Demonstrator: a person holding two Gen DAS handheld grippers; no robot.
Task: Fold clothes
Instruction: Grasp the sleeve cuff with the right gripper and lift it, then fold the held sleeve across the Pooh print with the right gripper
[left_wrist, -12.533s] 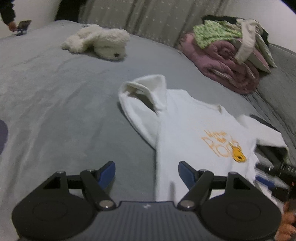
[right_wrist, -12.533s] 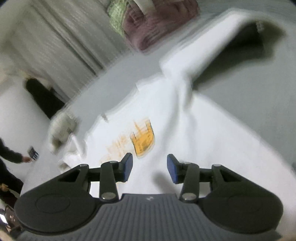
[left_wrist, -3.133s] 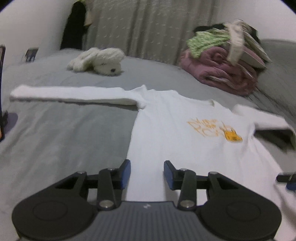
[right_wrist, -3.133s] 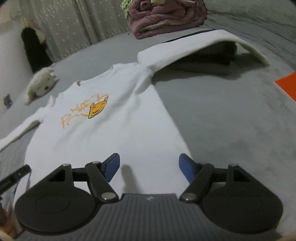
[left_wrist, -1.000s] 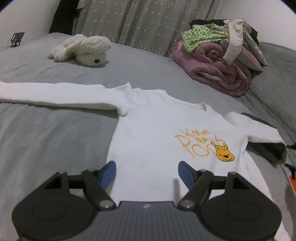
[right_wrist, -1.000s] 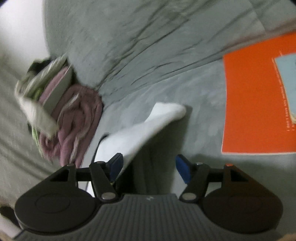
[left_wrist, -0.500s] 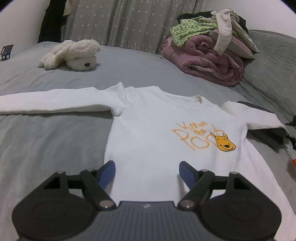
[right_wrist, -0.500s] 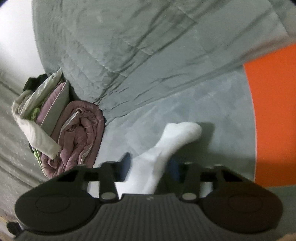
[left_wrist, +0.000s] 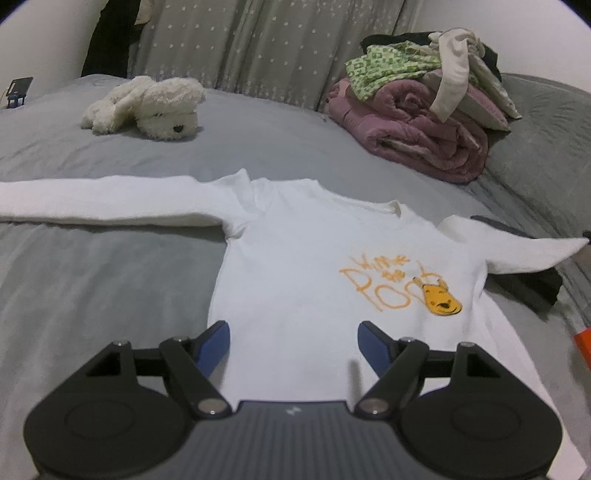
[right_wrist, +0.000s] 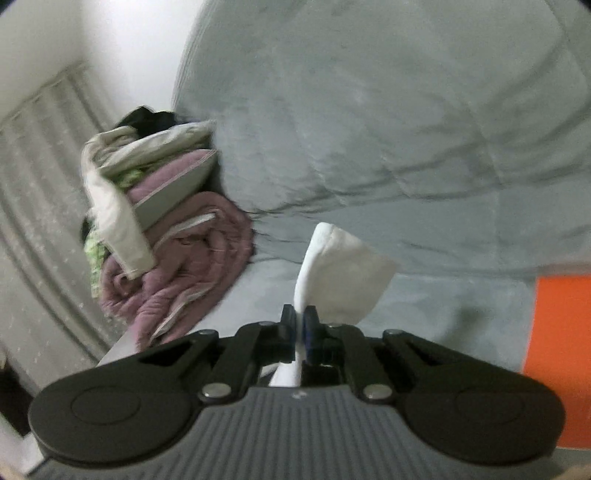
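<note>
Since a second ago the right hand-held gripper (right_wrist: 303, 320) has clenched the cuff (right_wrist: 343, 273), lifting it at 3 o'clock; the left hand-held gripper (left_wrist: 293, 341) is released; the shirt (left_wrist: 314, 266) lies flat, unfolded.

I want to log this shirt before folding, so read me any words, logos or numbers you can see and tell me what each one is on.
"Winnie the Pooh", orange handwriting beside a yellow bear face, on the white sweatshirt; blurred, so partly read from the shapes.
Orange sheet: no print legible.
Nothing readable on the pile of clothes.

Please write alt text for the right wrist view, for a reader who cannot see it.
The right gripper is shut on the white shirt sleeve cuff, raised above the grey bed cover. A pile of pink blankets and clothes lies left.
</note>
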